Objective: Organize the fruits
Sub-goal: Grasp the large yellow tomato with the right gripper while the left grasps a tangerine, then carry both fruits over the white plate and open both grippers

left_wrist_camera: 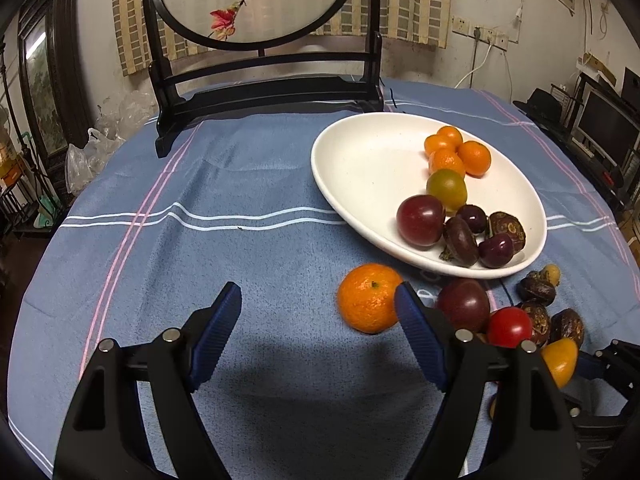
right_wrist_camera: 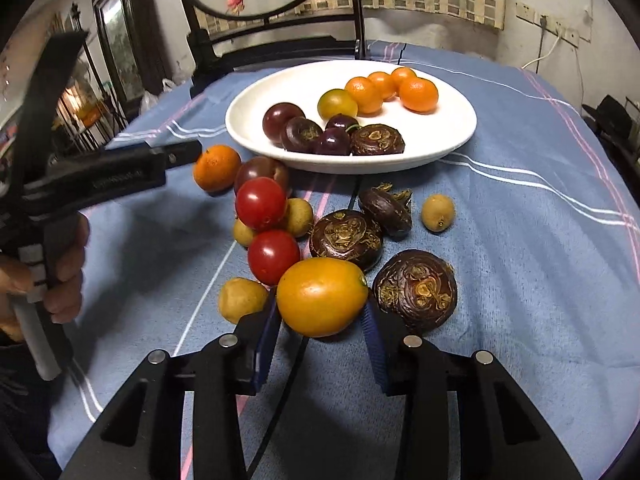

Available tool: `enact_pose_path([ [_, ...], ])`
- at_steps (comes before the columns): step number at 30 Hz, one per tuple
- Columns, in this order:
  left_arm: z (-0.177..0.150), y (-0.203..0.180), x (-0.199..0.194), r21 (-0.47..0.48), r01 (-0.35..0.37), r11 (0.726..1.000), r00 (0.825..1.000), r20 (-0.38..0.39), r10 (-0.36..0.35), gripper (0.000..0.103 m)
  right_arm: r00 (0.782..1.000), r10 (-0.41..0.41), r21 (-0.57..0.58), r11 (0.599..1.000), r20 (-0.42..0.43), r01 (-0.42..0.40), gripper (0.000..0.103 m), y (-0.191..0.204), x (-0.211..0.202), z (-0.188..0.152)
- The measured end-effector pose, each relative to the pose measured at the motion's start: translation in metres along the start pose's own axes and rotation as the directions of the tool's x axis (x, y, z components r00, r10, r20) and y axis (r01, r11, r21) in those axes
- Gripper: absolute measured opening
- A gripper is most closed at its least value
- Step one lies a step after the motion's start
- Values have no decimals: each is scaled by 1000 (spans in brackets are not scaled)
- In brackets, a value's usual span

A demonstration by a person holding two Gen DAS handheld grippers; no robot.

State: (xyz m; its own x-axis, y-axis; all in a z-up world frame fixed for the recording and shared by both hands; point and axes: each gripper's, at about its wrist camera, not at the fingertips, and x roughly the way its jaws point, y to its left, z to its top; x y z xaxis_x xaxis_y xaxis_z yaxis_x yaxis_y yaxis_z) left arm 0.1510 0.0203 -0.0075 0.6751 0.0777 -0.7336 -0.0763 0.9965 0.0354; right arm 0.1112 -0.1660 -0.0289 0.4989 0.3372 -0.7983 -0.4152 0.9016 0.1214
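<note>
A white plate [left_wrist_camera: 360, 168] [right_wrist_camera: 452, 136] holds small oranges [left_wrist_camera: 474, 158], a green-yellow tomato [left_wrist_camera: 447, 187] and dark purple fruits [left_wrist_camera: 421, 220]. My left gripper [left_wrist_camera: 318, 300] is open above the blue cloth; its right finger sits just in front of a loose mandarin [left_wrist_camera: 368, 298] [right_wrist_camera: 216, 168]. My right gripper [right_wrist_camera: 320, 312] is shut on a yellow-orange tomato [right_wrist_camera: 322, 297] [left_wrist_camera: 560, 360]. Red tomatoes [right_wrist_camera: 261, 203], water chestnuts [right_wrist_camera: 416, 290] and small yellow-brown fruits [right_wrist_camera: 439, 212] lie loose on the cloth beside it.
A dark wooden stand with a round embroidered screen [left_wrist_camera: 264, 88] stands at the back of the table. The blue striped tablecloth [left_wrist_camera: 200, 240] covers the round table. The left gripper's body and the hand show at the left of the right wrist view [right_wrist_camera: 100, 178].
</note>
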Motion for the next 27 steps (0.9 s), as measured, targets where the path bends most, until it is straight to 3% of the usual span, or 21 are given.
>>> enact_pose_path([
  [7, -5, -10, 11, 50, -6, 999, 1000, -24, 8, 74, 999, 39, 10, 999, 34, -39, 40, -2, -9, -2],
  [13, -6, -24, 19, 90, 29, 996, 999, -21, -28, 74, 997, 52, 17, 998, 59, -53, 40, -5, -15, 0],
  [15, -6, -31, 24, 106, 57, 993, 998, -30, -54, 69, 997, 54, 16, 998, 62, -55, 40, -4, -15, 0],
  [17, -7, -34, 25, 101, 101, 990, 995, -33, -99, 43, 997, 54, 19, 998, 63, -55, 40, -4, -15, 0],
  [23, -9, -35, 18, 97, 119, 988, 992, -62, -113, 41, 995, 58, 35, 998, 75, -61, 40, -6, -14, 0],
  [27, -2, -26, -6, 67, 125, 990, 992, -15, -125, 41, 992, 53, 55, 997, 114, -59, 40, -8, -25, 5],
])
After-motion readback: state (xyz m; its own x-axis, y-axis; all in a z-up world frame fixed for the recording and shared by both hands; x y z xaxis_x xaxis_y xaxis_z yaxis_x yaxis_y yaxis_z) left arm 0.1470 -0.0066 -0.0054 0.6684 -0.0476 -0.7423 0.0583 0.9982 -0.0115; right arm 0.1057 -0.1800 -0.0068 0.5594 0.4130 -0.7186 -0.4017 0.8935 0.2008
